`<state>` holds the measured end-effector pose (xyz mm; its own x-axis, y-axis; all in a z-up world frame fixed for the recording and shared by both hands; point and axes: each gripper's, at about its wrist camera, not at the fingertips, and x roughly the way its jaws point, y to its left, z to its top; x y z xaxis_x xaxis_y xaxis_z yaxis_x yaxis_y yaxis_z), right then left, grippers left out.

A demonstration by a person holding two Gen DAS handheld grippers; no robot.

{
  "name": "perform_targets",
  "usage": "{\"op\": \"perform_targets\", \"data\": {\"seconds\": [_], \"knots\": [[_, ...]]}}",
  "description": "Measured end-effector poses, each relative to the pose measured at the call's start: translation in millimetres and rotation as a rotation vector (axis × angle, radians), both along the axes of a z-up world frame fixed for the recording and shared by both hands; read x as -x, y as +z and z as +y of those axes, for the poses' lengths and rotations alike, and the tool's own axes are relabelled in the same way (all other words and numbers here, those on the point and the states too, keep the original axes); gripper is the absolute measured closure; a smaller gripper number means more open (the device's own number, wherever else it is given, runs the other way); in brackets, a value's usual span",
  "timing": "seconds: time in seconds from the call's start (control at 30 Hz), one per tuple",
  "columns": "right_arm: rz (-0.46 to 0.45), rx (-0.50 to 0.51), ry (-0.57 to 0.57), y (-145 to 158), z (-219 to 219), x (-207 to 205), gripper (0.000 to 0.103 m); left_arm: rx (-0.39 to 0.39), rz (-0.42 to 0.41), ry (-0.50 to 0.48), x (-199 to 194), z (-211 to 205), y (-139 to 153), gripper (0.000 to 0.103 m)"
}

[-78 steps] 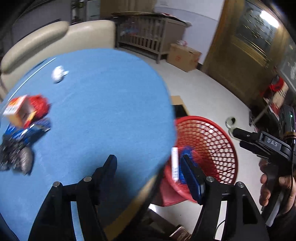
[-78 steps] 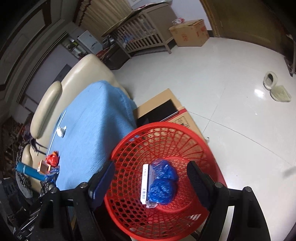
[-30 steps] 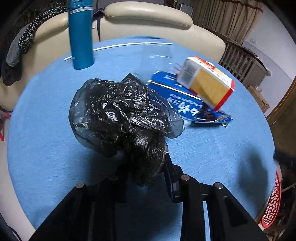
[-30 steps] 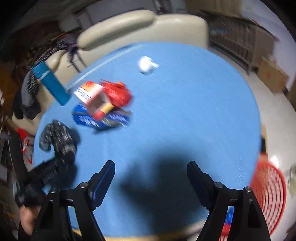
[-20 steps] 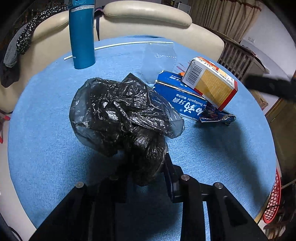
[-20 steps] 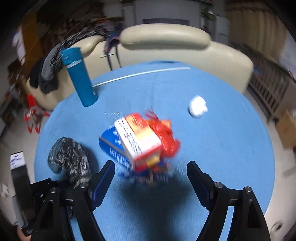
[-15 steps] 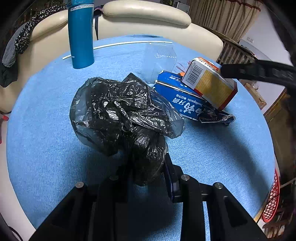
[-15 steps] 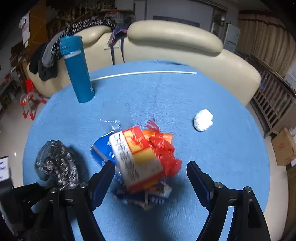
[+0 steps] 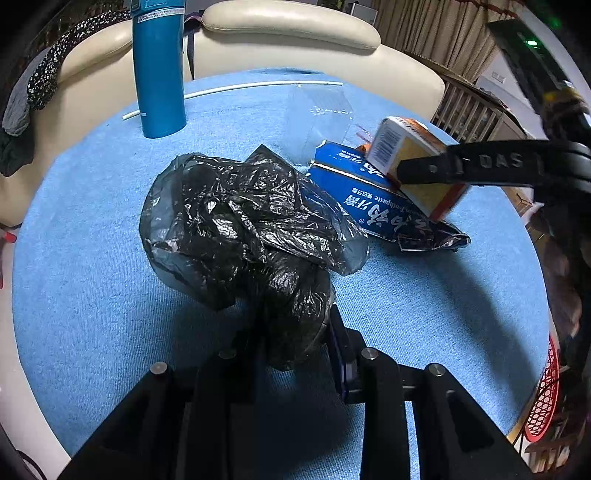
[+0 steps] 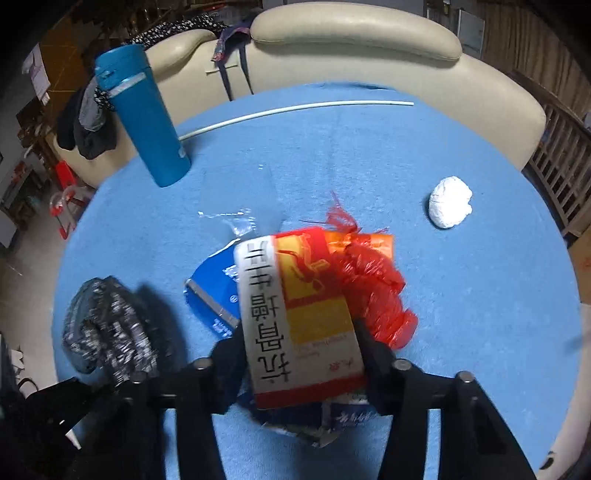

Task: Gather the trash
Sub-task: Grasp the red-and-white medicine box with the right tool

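My left gripper is shut on a crumpled black plastic bag, which rests on the round blue table. To its right lies a flattened blue toothpaste box, and a red, yellow and white carton lies on top of it. My right gripper has its jaws closing on this carton, and both fingers touch its sides. One right finger crosses the carton in the left wrist view. A red plastic bag lies against the carton, and a white paper ball sits farther right.
A tall blue bottle stands at the far left of the table, near a thin white rod and a clear plastic scrap. A cream sofa curves behind. A red mesh basket stands on the floor at the right.
My right gripper swung from the basket side over the table to the trash pile and narrowed its jaws around the carton. The left gripper kept still with the black bag.
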<state>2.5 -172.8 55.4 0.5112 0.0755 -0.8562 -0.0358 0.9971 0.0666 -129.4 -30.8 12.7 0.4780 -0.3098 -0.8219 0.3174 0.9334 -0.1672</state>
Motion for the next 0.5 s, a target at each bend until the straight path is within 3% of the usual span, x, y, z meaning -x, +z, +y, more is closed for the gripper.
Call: {"op": "perform_targets", "data": {"seconds": [0.5], "knots": [[-0.089,-0.098,-0.092,9,-15,88,0.051,-0.080,0.004,0.042,24,-6,11,0.072]]}}
